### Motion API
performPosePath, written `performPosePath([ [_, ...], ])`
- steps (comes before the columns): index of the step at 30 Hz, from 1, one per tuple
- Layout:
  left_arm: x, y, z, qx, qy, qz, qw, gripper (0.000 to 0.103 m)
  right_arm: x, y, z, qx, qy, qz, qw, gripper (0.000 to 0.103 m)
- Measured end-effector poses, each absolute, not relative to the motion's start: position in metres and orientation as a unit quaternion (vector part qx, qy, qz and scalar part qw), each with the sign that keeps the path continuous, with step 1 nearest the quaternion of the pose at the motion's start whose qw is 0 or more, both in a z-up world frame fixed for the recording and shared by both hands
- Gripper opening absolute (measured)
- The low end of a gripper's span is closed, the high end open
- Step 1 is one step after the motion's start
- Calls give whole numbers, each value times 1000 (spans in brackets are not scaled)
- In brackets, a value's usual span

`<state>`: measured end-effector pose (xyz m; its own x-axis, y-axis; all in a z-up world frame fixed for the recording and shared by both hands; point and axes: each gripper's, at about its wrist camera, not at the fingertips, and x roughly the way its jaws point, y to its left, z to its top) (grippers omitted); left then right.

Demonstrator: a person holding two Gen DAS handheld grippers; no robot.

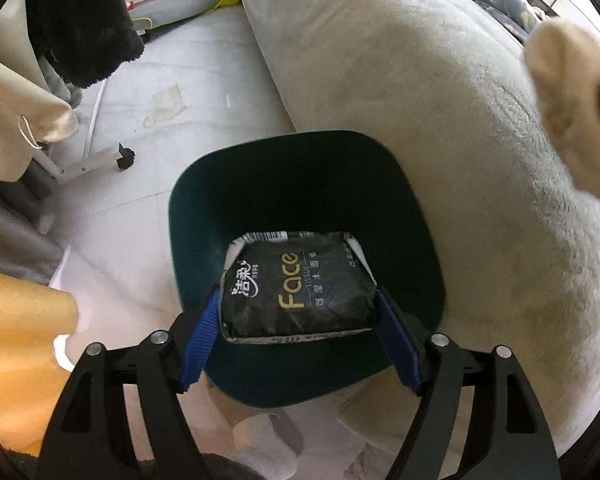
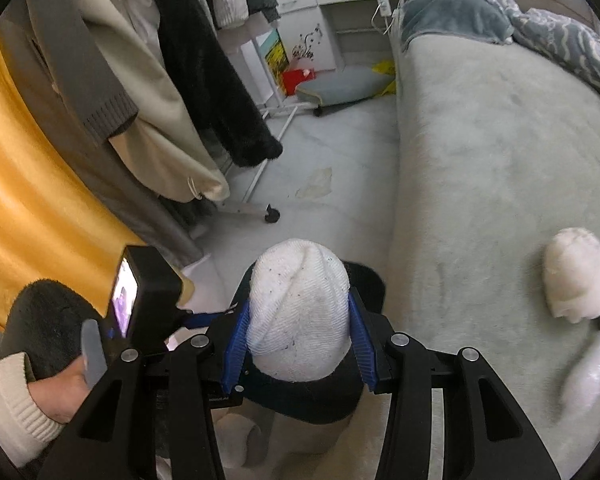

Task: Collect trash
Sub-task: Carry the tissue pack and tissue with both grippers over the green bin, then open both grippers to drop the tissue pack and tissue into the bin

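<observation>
A black "Face" tissue pack (image 1: 300, 292) sits in the mouth of a dark green bin (image 1: 284, 176) on the floor beside the bed. My left gripper (image 1: 300, 300) points down into the bin. Its blue pads (image 1: 202, 328) flank the pack's two short sides and look just clear of them, so the jaws are open. My right gripper (image 2: 300, 312) is shut on a rolled white sock (image 2: 298, 312) flecked with dark lint, held above the bin's dark rim (image 2: 312, 404). The left gripper's body (image 2: 148, 292) and a hand (image 2: 66, 384) show at the left of the right wrist view.
The pale plush bed (image 1: 440, 120) runs along the right. A white fluffy thing (image 2: 578, 274) and a clear wrapper (image 2: 592, 372) lie on it. A wheeled clothes rack (image 2: 272, 214) with hanging coats and a yellow curtain (image 2: 28, 184) stand left. Socked feet (image 1: 260, 436) are below the bin.
</observation>
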<state>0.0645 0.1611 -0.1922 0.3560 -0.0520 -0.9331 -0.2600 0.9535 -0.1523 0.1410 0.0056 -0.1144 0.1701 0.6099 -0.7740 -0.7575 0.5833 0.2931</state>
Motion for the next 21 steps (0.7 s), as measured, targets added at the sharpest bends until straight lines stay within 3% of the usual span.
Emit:
performPosePath([
  [4, 55, 168, -180, -135, 549, 71, 822, 93, 140, 13, -125, -92, 470, 445, 757, 47],
  [12, 34, 192, -140, -155, 494, 91, 851, 92, 131, 30, -147, -122, 482, 440, 747, 47],
  [21, 18, 222, -102, -201, 426, 108, 876, 79, 118, 61, -174, -158, 496, 451, 725, 47],
])
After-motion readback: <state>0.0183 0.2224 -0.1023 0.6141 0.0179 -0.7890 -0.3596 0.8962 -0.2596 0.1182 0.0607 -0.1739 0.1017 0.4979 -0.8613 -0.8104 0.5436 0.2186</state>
